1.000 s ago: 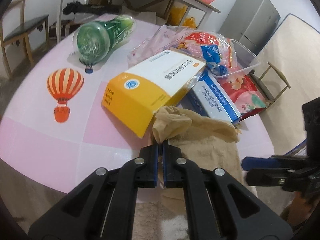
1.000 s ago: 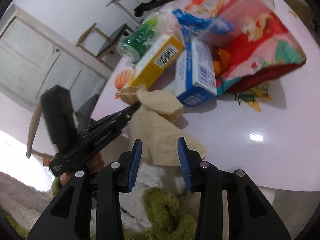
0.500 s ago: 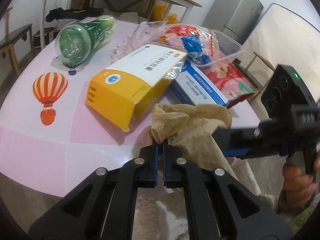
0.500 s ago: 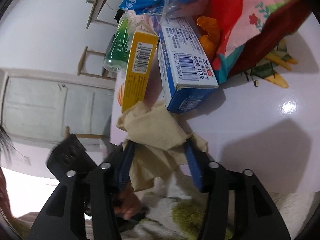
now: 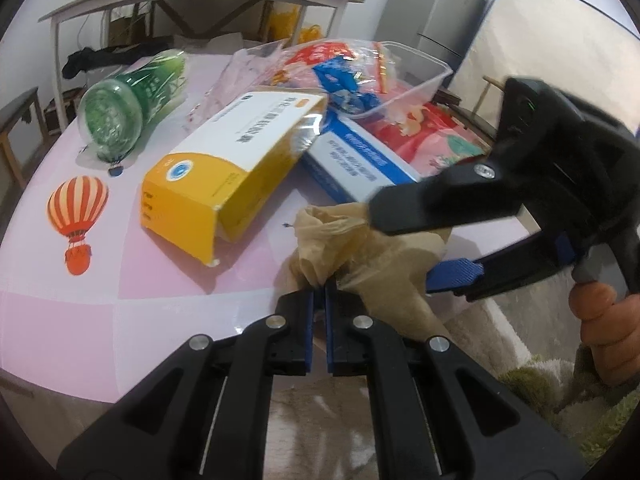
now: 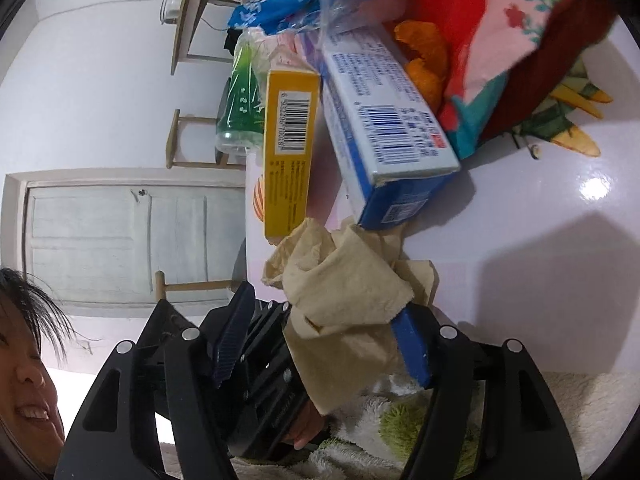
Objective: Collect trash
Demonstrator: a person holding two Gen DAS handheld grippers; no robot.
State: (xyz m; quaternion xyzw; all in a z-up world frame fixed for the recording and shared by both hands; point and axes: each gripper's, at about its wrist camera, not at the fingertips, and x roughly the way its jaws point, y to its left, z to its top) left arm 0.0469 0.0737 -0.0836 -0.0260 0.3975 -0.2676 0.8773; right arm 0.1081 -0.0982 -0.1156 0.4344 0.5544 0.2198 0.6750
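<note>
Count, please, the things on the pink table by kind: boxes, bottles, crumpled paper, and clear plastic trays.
Boxes: 2, the yellow box and the blue box
Bottles: 1, the green bottle
Crumpled paper: 1, the tan paper
Clear plastic trays: 1, the clear tray
Total: 5

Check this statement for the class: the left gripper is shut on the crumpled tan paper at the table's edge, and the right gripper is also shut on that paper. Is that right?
One thing is wrong. The left gripper is indeed shut on the crumpled tan paper at the table's edge. The right gripper is open, its fingers either side of the paper, as the right wrist view shows.
</note>
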